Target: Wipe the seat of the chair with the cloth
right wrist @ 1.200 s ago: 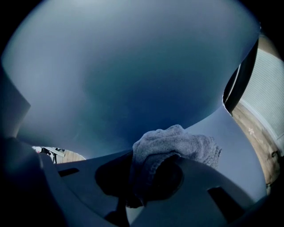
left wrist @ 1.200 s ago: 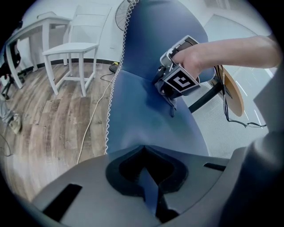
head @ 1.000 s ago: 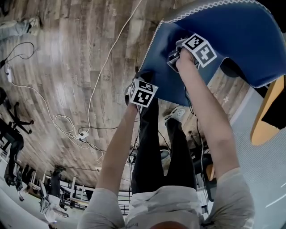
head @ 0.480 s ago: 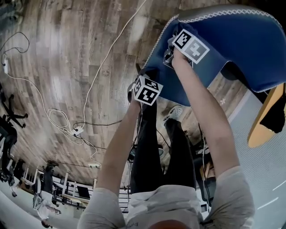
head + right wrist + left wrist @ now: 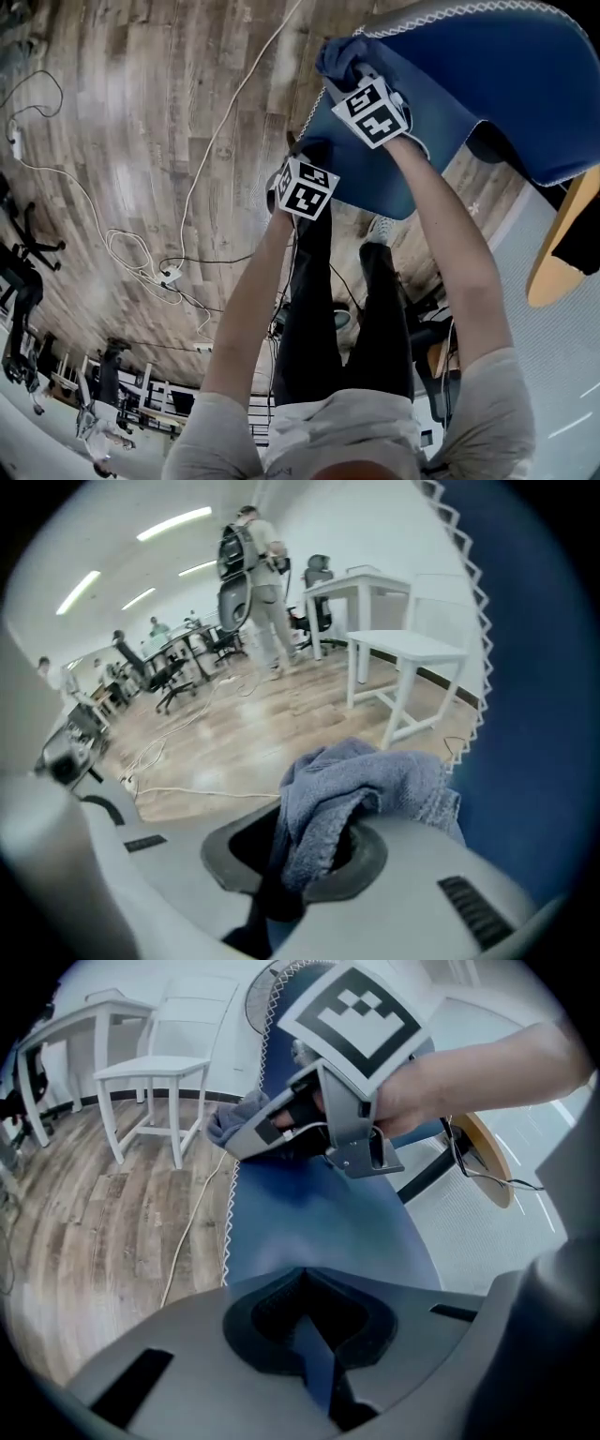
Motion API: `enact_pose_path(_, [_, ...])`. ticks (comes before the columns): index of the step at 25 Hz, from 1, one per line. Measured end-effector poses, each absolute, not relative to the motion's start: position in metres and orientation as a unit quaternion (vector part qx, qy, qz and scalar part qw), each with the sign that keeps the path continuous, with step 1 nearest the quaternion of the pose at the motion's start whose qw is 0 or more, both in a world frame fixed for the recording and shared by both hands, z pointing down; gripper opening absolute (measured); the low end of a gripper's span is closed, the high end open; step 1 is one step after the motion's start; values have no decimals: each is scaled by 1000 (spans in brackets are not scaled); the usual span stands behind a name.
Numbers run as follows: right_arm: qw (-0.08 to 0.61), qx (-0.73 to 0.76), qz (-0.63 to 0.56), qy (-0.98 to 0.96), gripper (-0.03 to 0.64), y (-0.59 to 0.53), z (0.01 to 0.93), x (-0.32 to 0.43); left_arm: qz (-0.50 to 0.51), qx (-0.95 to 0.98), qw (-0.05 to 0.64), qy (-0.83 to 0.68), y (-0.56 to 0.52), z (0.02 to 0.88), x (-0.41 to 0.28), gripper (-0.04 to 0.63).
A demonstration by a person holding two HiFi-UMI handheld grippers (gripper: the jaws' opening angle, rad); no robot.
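Arms outstretched: right gripper (image 5: 350, 68) fingers pinch cloth (image 5: 349, 787) against seat (image 5: 487, 75), left gripper (image 5: 308, 153) fingers clamp seat edge.

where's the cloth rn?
Head view, top centre: the grey-blue terry cloth is clamped in the right gripper, at the white-stitched left edge of the blue chair seat.

Both arms reaching up toward the frame's upper middle, left gripper (image 5: 311, 155) sitting lower at centre, jaws pinching together on the seat (image 5: 487, 75) edge, right gripper (image 5: 349, 67) stretching higher, jaws clamping a bunched cloth (image 5: 366, 780), right forearm slanting up from lower right.
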State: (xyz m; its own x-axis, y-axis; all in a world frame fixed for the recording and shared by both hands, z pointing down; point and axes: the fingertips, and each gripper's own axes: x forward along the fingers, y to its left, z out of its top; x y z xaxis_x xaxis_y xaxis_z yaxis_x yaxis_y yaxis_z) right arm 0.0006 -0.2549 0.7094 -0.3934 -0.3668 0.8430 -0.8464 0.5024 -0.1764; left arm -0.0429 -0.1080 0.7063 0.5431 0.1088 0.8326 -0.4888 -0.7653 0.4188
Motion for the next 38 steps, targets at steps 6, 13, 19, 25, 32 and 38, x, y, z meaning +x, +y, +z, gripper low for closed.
enact_pose_path(6, [448, 224, 217, -838, 55, -222, 705, -14, 462, 819, 318, -126, -109, 706, -40, 28])
enact_pose_path(13, [470, 146, 115, -863, 51, -194, 703, -21, 448, 815, 320, -182, -113, 706, -43, 28])
enact_pose_path(19, [481, 122, 90, -863, 49, -170, 702, -18, 449, 812, 313, -206, -113, 707, -45, 28])
enact_pose_path(25, [501, 129, 75, -852, 49, -159, 704, -15, 447, 807, 322, -211, -112, 706, -46, 28])
enact_pose_path(32, [514, 131, 81, -844, 49, -140, 707, -8, 447, 809, 318, -212, -114, 708, -47, 28])
enact_pose_path(38, [517, 138, 94, -840, 49, -112, 713, 5, 449, 805, 313, -230, -113, 709, -48, 28])
